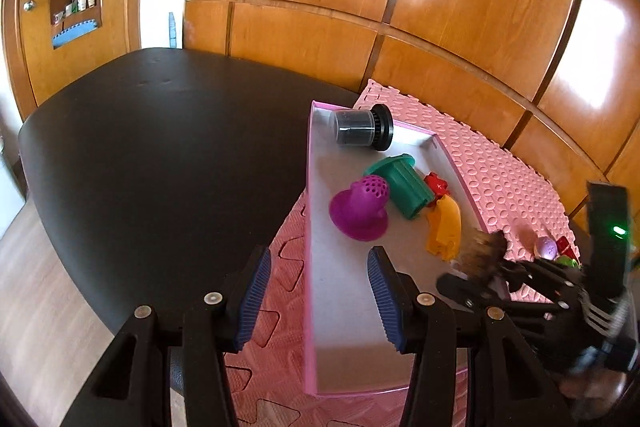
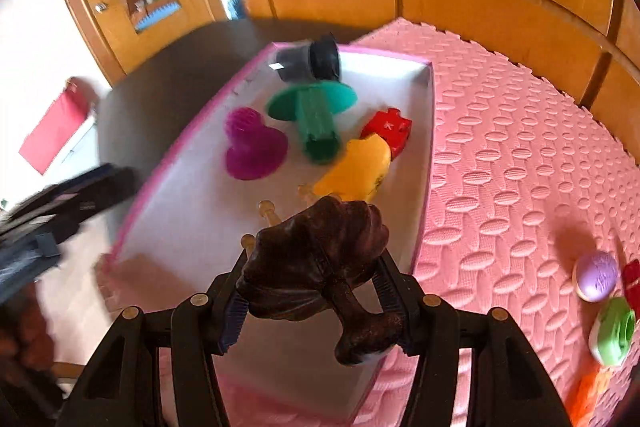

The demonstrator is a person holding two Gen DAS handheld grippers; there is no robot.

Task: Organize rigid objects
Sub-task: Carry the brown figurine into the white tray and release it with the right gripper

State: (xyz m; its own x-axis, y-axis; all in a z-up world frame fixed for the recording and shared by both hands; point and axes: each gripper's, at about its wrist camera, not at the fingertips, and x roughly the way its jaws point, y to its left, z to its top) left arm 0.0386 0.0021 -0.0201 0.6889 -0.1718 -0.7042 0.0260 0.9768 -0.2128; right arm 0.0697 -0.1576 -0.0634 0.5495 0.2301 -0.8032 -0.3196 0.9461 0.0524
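Five toys ahead of my right claw: one black jar, green funnel, purple cone, red block, yellow piece. Three more off right.

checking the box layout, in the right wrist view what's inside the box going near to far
Dark brown carved piece held in the right claw → yellow piece → purple perforated piece → green flanged piece → black-capped jar at the far end of the pink box.

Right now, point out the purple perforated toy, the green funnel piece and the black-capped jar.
purple perforated toy [image 1: 362,205], left wrist view, flared base
green funnel piece [image 2: 316,115], right wrist view, stem
black-capped jar [image 1: 356,127], left wrist view, clear body
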